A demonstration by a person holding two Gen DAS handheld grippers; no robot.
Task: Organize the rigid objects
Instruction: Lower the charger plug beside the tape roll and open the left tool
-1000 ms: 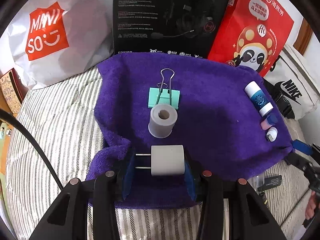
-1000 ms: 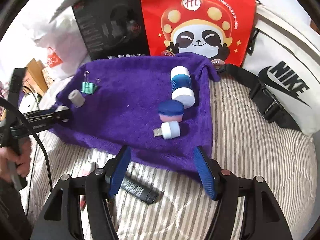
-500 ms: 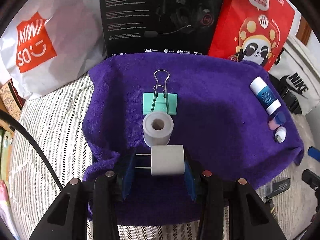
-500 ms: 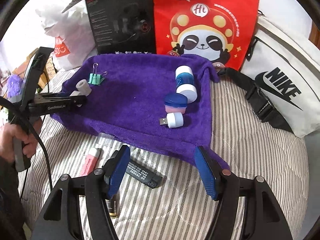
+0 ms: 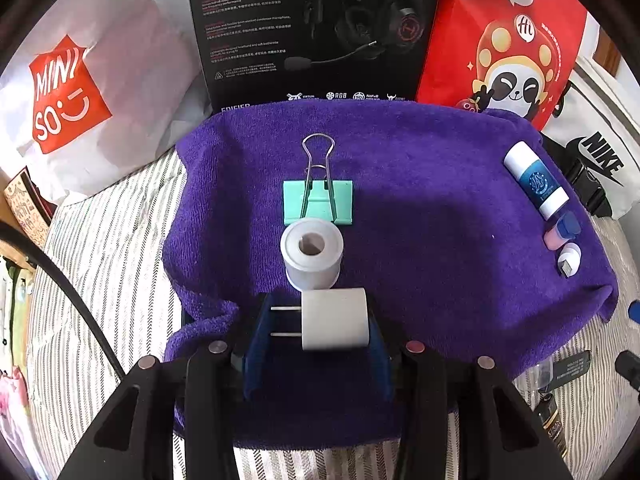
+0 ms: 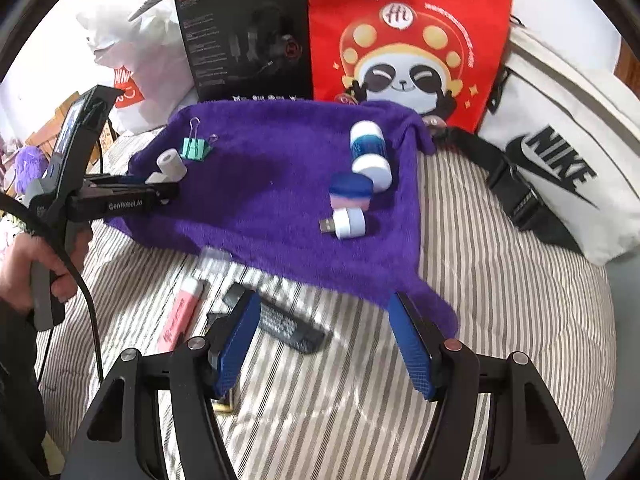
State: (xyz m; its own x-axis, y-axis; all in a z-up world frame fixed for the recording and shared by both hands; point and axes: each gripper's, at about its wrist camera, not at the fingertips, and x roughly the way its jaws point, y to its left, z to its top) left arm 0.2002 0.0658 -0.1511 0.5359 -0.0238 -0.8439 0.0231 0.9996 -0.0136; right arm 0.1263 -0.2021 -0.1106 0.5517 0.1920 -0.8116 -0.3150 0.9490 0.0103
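Note:
My left gripper [image 5: 318,344] is shut on a white charger plug [image 5: 334,319], prongs pointing left, low over the near edge of the purple towel [image 5: 440,280]. Just beyond the plug a grey tape roll [image 5: 312,254] stands on the towel, and behind that lies a mint binder clip [image 5: 318,200]. On the towel's right side lie a blue-and-white tube [image 6: 370,152], a pink pot with a blue lid [image 6: 351,192] and a small white USB adapter [image 6: 348,222]. My right gripper [image 6: 324,344] hangs open over the striped bedding, in front of the towel, holding nothing.
A pink tube [image 6: 180,312] and a black flat item [image 6: 292,324] lie on the striped bedding [image 6: 500,300] near my right gripper's left finger. A black headset box [image 5: 312,28], a red panda bag [image 5: 504,40], a white Miniso bag [image 5: 92,80] and a Nike bag [image 6: 560,152] wall the back.
The left gripper with the plug has crept closer to the tape roll. The right gripper has drawn back from the towel, so more of the bedding and the pink tube now shows.

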